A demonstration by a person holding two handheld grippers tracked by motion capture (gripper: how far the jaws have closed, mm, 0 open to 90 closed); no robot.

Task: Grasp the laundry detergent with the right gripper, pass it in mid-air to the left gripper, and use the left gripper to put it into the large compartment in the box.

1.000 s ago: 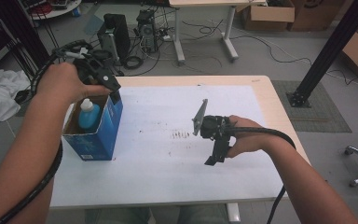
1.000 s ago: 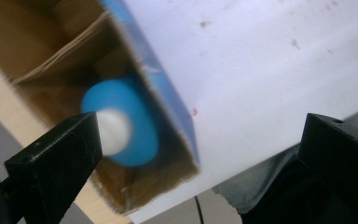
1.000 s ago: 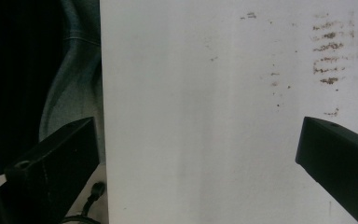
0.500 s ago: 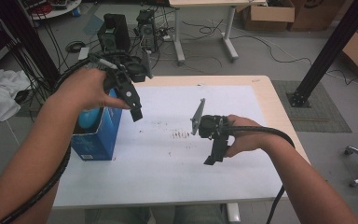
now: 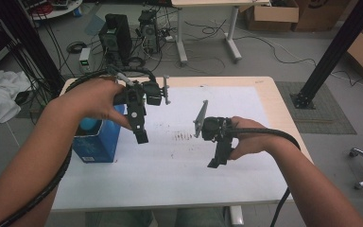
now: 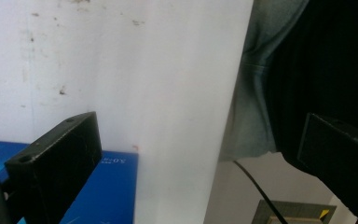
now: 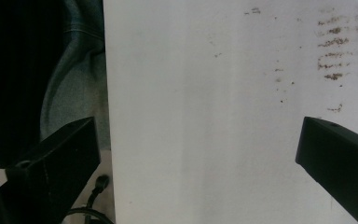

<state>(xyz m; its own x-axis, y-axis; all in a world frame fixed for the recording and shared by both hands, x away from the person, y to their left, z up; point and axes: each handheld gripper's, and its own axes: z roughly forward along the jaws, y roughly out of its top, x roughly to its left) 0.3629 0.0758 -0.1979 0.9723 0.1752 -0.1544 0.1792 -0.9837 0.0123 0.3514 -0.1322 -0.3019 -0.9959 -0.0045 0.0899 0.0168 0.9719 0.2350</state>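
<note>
My left gripper point(image 5: 141, 135) hangs over the white mat point(image 5: 179, 156), just right of a blue box point(image 5: 97, 144), jaws pointing down. In the left gripper view its jaws stand wide apart with nothing between them point(image 6: 196, 130), and a corner of the blue box point(image 6: 107, 186) lies below. A bottle with a blue top point(image 5: 90, 125) stands inside the box. My right gripper point(image 5: 216, 161) is held low over the middle of the mat, and its jaws are also wide open and empty point(image 7: 198, 128).
Brown smudges point(image 5: 184, 137) mark the mat between the grippers, and the same smudges point(image 7: 333, 51) appear in the right gripper view. The table's near edge and the person's jeans point(image 6: 251, 93) lie just beyond the mat. Desks, computers and cables point(image 5: 123, 33) stand on the floor behind.
My left gripper has lifted away from the top of the blue box and swung right, out over the mat. The right gripper has stayed where it was.
</note>
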